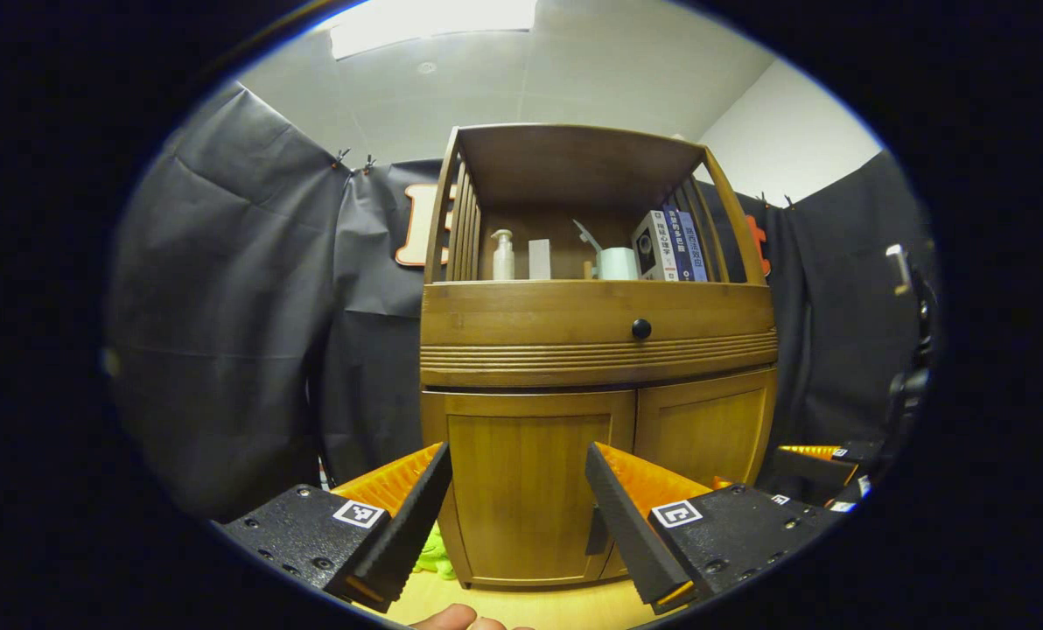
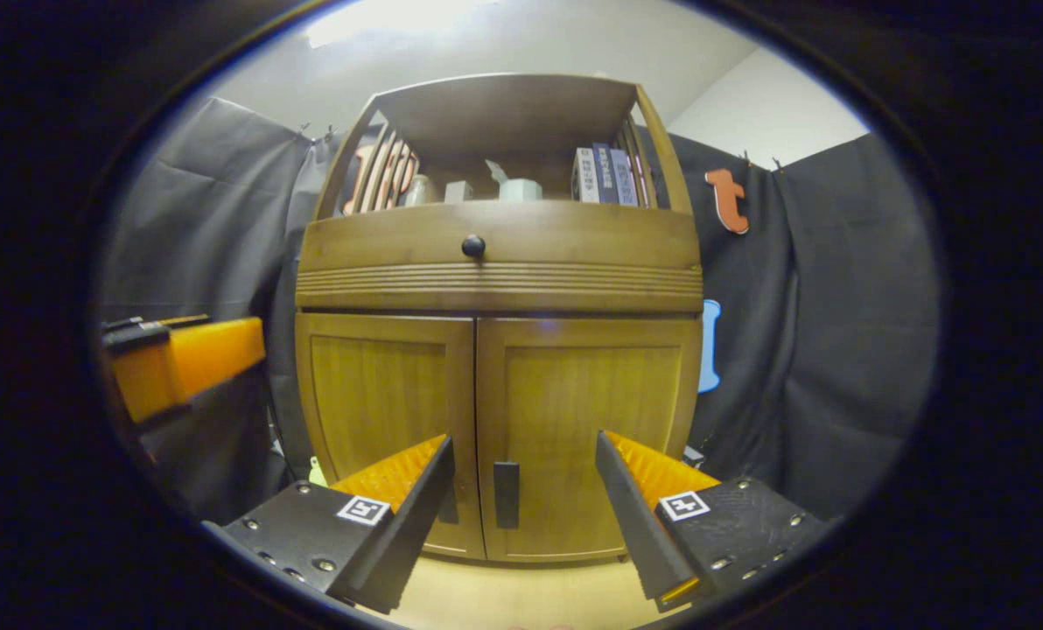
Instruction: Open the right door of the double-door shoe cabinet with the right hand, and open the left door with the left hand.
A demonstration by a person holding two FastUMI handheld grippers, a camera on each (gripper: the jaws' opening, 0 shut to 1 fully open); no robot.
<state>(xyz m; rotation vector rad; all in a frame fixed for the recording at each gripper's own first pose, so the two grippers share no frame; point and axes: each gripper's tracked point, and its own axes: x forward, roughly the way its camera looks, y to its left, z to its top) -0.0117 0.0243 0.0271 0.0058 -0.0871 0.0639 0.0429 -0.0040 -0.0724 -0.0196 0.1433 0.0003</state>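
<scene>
Doors of the shoe cabinet [image 2: 497, 350] stand closed; left door [image 1: 528, 486] faces the left gripper [image 1: 517, 507], right door [image 2: 587, 433] with its handle [image 2: 506, 494] faces the right gripper [image 2: 526, 499], both jaws apart, clear of the wood.

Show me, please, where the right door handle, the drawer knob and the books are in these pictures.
right door handle [image 2: 506, 494], right gripper view, middle of the dark bar.
drawer knob [image 2: 473, 246], right gripper view, centre of the round knob.
books [image 1: 677, 245], left gripper view, on the spines.
</scene>
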